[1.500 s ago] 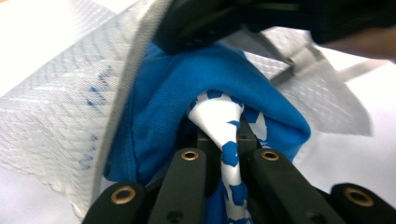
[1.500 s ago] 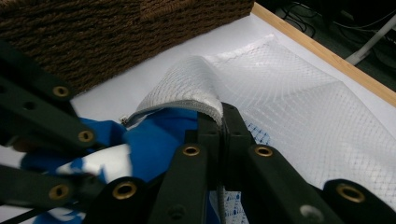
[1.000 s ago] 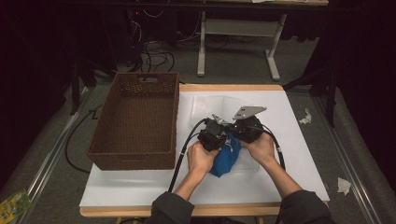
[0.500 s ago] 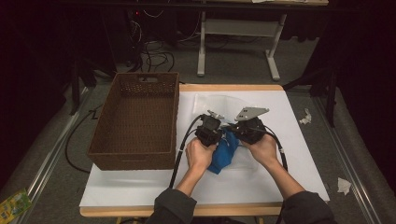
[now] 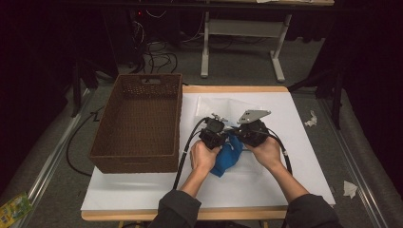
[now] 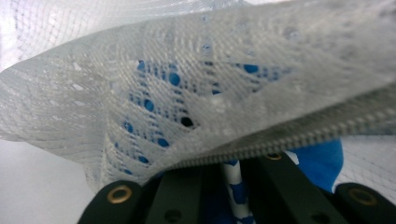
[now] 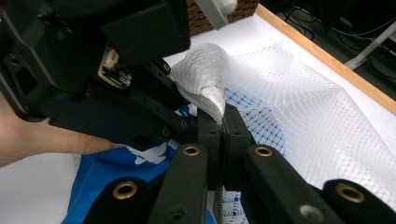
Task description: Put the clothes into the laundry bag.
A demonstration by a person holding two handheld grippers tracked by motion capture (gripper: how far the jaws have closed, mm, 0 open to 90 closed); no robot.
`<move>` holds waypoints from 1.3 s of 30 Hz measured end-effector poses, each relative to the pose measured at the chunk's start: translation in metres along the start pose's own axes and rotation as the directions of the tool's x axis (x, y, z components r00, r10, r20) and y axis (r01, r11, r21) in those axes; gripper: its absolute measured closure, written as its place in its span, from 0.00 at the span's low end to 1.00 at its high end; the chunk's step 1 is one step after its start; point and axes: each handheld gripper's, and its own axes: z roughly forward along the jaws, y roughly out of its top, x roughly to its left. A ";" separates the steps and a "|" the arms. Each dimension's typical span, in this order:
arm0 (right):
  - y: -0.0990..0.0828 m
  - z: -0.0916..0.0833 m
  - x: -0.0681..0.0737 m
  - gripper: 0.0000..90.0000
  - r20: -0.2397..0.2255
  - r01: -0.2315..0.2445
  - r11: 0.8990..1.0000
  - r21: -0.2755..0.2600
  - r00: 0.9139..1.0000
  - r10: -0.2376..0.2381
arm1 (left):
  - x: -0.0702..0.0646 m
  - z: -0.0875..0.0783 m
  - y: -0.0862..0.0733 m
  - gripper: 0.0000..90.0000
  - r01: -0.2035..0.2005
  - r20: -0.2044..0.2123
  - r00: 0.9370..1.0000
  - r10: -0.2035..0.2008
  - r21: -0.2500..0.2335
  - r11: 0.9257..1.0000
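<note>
the basket (image 5: 138, 123) sits on the surface's (image 5: 304, 180) left edge. the mesh bag (image 5: 223, 107) lies toward the far edge, the cloth (image 5: 228, 154) just before it, mid-surface.

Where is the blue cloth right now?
In the high view, the blue cloth lies on the white table cover between the person's two hands, right of the brown woven basket.

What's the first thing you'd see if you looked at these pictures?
Probably the bright blue cloth in the middle of the white table, between the person's two hands. The left gripper and the right gripper meet over it, both pinching a white mesh bag with the blue showing through. A big brown basket sits to the left.
</note>
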 end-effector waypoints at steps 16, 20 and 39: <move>0.001 0.003 -0.003 1.00 0.020 -0.002 1.000 0.005 1.000 0.002 | -0.008 -0.025 -0.005 0.40 -0.058 0.067 0.996 0.057 0.014 0.998; 0.000 0.002 -0.005 1.00 0.022 -0.016 1.000 -0.002 1.000 0.016 | -0.011 -0.037 -0.011 0.37 -0.076 0.058 0.995 0.076 -0.008 0.997; 0.001 0.004 -0.005 1.00 0.030 -0.011 1.000 -0.006 0.999 0.011 | -0.009 -0.057 -0.059 0.18 -0.088 0.002 0.996 0.088 0.015 0.996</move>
